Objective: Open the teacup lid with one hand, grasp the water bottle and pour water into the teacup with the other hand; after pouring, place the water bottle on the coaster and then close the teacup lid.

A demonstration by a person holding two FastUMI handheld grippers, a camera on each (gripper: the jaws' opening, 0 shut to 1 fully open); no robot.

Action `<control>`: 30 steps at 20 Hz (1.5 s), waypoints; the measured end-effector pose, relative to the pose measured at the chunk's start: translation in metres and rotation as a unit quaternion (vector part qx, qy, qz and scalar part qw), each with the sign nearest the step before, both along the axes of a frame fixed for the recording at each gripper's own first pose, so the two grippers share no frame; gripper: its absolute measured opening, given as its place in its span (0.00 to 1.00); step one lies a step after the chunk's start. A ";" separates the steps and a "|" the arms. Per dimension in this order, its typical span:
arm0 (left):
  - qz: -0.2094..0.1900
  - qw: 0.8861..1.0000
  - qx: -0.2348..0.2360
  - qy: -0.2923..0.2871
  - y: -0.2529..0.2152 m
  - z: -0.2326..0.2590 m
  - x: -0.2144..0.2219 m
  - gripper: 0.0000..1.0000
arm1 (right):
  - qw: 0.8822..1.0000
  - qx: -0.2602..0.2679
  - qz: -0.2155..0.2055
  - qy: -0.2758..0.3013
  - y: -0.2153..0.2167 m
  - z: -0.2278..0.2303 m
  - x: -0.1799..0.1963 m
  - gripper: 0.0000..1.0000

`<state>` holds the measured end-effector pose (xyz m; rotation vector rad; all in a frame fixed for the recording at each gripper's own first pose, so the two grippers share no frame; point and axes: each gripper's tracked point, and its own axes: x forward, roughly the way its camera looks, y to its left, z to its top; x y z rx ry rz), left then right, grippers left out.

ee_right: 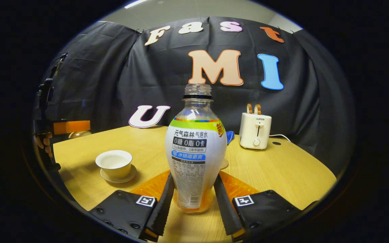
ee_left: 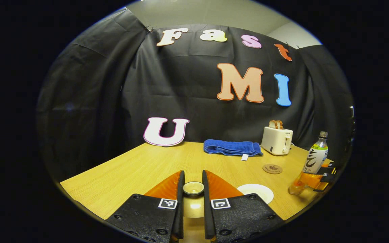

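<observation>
My left gripper [ee_left: 193,184] is shut on the knob of the teacup lid [ee_left: 193,189] and holds it above the table. The open white teacup [ee_right: 114,163] stands on its saucer at the left of the right gripper view; its rim [ee_left: 258,193] lies just right of my left fingers. My right gripper [ee_right: 194,182] is shut on the lower body of the uncapped water bottle [ee_right: 196,148], which stands upright. In the left gripper view the bottle [ee_left: 316,155] and right gripper [ee_left: 311,180] are at the far right. The round brown coaster [ee_left: 272,168] lies between cup and bottle.
A white toaster [ee_left: 277,140] with bread slices stands at the back right, with a folded blue towel [ee_left: 231,147] to its left. The wooden table [ee_left: 130,172] ends at the black cloth wall. A hand [ee_right: 42,141] holds the left gripper [ee_right: 71,127] at the left edge.
</observation>
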<state>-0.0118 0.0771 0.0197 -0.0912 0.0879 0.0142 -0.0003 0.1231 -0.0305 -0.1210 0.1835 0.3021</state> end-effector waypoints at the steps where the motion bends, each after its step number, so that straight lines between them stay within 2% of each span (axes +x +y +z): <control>1: 0.002 1.000 -0.001 0.000 0.002 0.000 -0.001 0.22 | 1.000 -0.010 0.005 -0.001 0.002 0.000 0.000 0.70; 5: 0.010 1.000 -0.007 -0.003 0.007 0.000 -0.002 0.22 | 0.997 -0.067 0.012 -0.023 0.006 0.005 0.002 0.68; 10: 0.026 1.000 -0.010 -0.001 0.013 -0.002 -0.004 0.21 | 0.988 -0.141 0.016 -0.060 0.011 0.016 0.012 0.69; 17: 0.046 0.999 -0.021 -0.002 0.017 -0.004 -0.005 0.22 | 0.958 -0.269 0.031 -0.098 0.022 0.008 0.020 0.70; 20: 0.049 0.999 -0.023 -0.002 0.018 -0.006 -0.006 0.22 | 0.937 -0.326 0.042 -0.120 0.031 0.005 0.022 0.70; 21: 0.051 0.998 -0.024 -0.001 0.018 -0.006 -0.007 0.22 | 0.928 -0.347 0.047 -0.131 0.035 0.005 0.022 0.68; 25: 0.054 0.998 -0.025 0.002 0.019 -0.007 -0.007 0.22 | 0.887 -0.425 0.049 -0.174 0.039 0.007 0.025 0.70; 30: 0.054 0.998 -0.026 0.002 0.019 -0.007 -0.007 0.22 | 0.857 -0.480 0.054 -0.182 0.036 0.000 0.033 0.68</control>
